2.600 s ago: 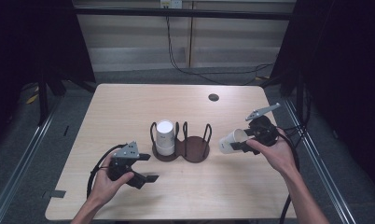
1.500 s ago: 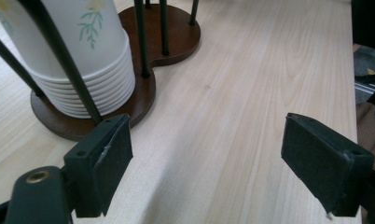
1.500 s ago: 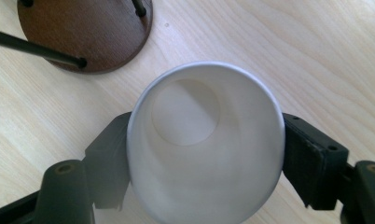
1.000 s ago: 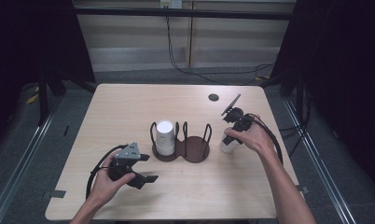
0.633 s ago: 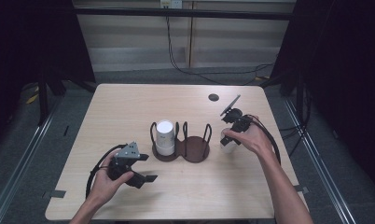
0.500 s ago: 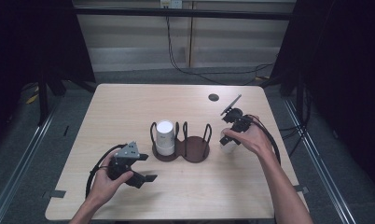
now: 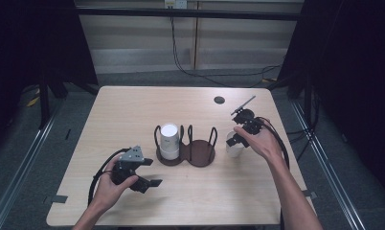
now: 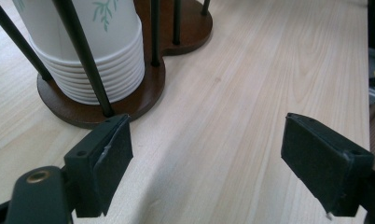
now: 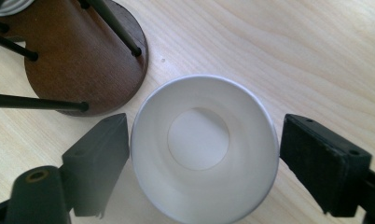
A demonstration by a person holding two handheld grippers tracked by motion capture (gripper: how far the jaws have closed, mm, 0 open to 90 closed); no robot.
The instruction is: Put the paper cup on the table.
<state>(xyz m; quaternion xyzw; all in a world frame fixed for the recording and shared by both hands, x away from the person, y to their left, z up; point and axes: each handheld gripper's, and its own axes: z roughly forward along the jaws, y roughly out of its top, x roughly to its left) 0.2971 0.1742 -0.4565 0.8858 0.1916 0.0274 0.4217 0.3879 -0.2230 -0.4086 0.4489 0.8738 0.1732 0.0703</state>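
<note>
The right tongs (image 9: 202,163) have just been opening around an upright paper cup (image 9: 202,151) set on the table (image 7: 133,110) beside the cup holder (image 7: 200,154), releasing it, while the left tongs (image 8: 220,163) rest wide and empty.

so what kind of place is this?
Likely a lab recording station, not a home: bare wooden table ringed by black curtains, cabling down the back wall, floor rails alongside.

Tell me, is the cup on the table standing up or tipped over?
Standing up. The cup sits on the table with its mouth facing up, and you can see its empty white bottom inside.
</note>
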